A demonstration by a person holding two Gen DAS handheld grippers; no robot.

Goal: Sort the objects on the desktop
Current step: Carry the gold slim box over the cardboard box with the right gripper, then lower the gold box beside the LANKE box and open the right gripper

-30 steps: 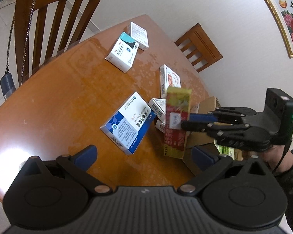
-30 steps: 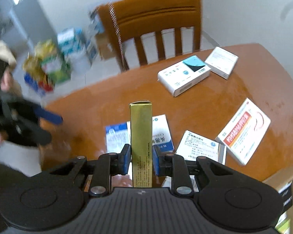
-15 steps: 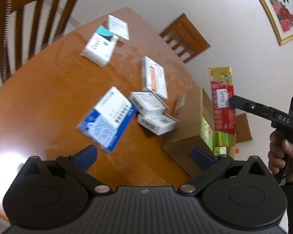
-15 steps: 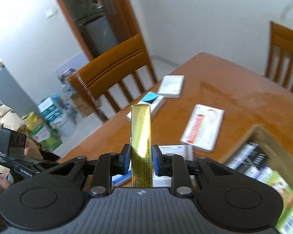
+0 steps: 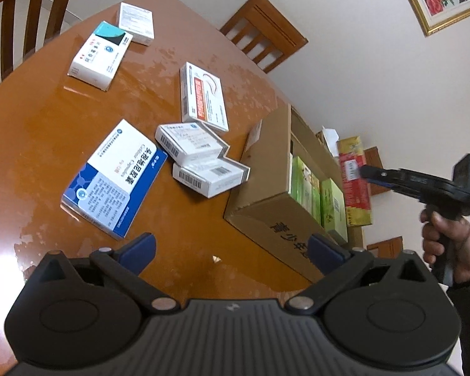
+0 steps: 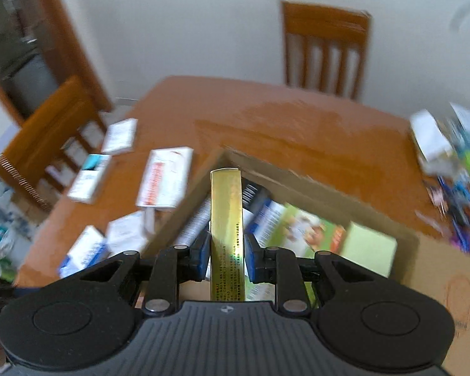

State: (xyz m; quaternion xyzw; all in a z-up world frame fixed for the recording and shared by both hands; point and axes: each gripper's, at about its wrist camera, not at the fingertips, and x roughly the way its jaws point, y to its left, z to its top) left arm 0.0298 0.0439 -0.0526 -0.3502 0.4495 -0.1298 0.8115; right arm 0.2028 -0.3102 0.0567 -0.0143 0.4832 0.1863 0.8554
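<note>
1. The right gripper (image 6: 227,258) is clenched on a tall yellow carton (image 6: 226,228), its pads pinching the narrow sides low down, so the length sticks out ahead and can, I judge, be lowered end-first.
2. The carton hangs in the air over the open cardboard box (image 6: 329,194), not yet inside; that reads as the drop-off step of the sorting.
3. It is a slim gold-yellow pack with small dark print on the narrow face; the left wrist view shows a red band and a white label on its broad face (image 5: 354,181).
4. The left gripper (image 5: 232,247) stands released and empty above the table (image 5: 31,131), apparently kept clear of the box.
5. Green cartons (image 5: 332,206) stand upright inside the box, leaving a gap beside them.
6. Further off, white medicine boxes (image 5: 200,153) lie flat and scattered, still to be sorted.
</note>
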